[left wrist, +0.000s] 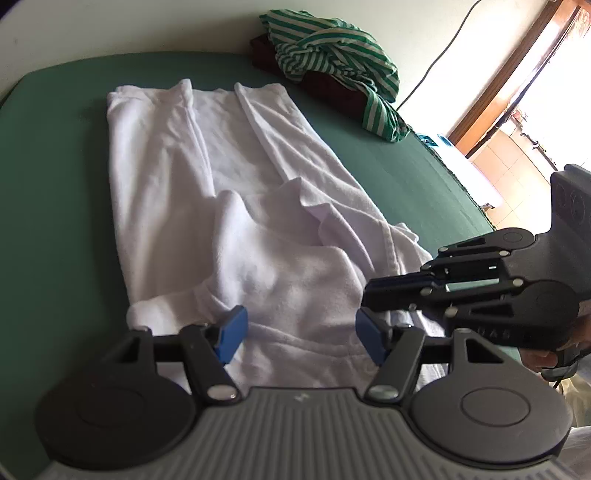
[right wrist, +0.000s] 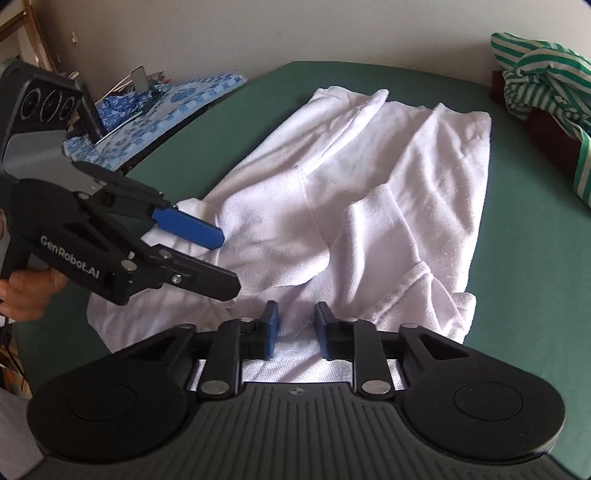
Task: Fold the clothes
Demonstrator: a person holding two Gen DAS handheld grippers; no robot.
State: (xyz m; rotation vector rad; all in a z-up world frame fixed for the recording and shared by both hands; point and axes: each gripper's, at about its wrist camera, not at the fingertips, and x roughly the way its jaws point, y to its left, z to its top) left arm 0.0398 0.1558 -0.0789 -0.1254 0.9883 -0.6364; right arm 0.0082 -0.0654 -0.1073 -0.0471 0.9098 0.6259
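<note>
A green sheet (left wrist: 55, 155) covered the bed, and its surface was smooth up to the far edge. Behind this edge stood a plain pale wall (right wrist: 221, 33). A dark cable (left wrist: 439, 55) ran down that wall. Near the bed's right edge, strong daylight came through a brown wooden door frame (left wrist: 506, 77) onto a tiled floor (left wrist: 513, 166).

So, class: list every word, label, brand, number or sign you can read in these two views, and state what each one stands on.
"GenRobot.AI": white lettering on the black side of the left gripper, seen in the right wrist view.
Raised letters on the black body of the right gripper, in the left wrist view: too blurred to read.
Small marks at the middle of each camera housing: signs only, no words.
The white garment and striped garment show no text.
</note>
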